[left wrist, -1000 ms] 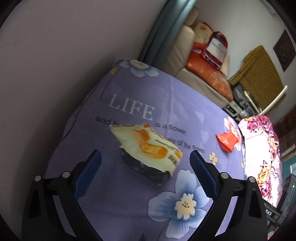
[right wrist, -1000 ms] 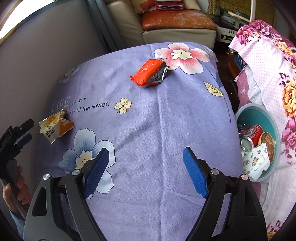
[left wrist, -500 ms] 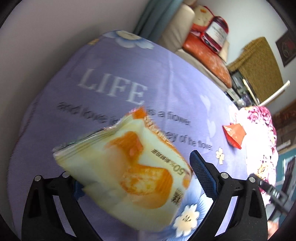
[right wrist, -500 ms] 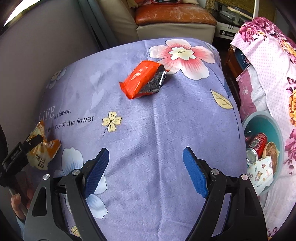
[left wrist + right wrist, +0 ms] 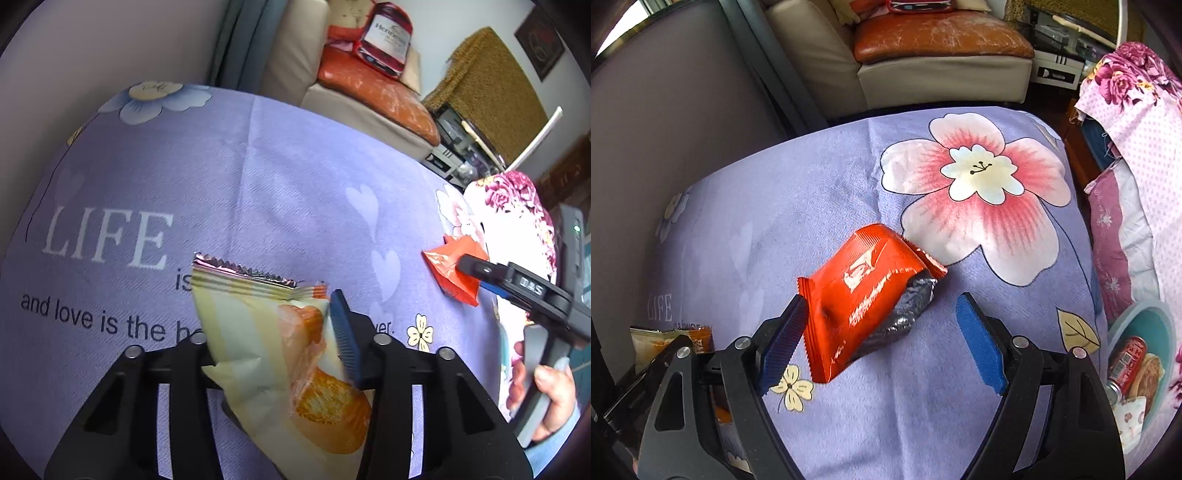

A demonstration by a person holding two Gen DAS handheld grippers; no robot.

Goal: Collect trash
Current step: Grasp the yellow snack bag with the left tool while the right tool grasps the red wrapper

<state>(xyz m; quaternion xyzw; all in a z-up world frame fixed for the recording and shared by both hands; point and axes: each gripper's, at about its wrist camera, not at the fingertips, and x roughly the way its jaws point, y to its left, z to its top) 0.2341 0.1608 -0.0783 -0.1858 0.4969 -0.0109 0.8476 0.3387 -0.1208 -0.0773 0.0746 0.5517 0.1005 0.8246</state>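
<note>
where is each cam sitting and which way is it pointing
Left wrist: on the left gripper, looking steeply down at the yellow wrapper between its closing jaws; the right gripper and its hand show at right.
Right wrist: on the right gripper, looking down at the red wrapper between open jaws; teal bin at right.
Shared: both wrappers, purple cloth, sofa.

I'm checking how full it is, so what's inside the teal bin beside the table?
The teal bin holds a red drink can, a brown round item and a crumpled patterned wrapper. Whatever lies beneath them, and the bin's right part, is cut off.
</note>
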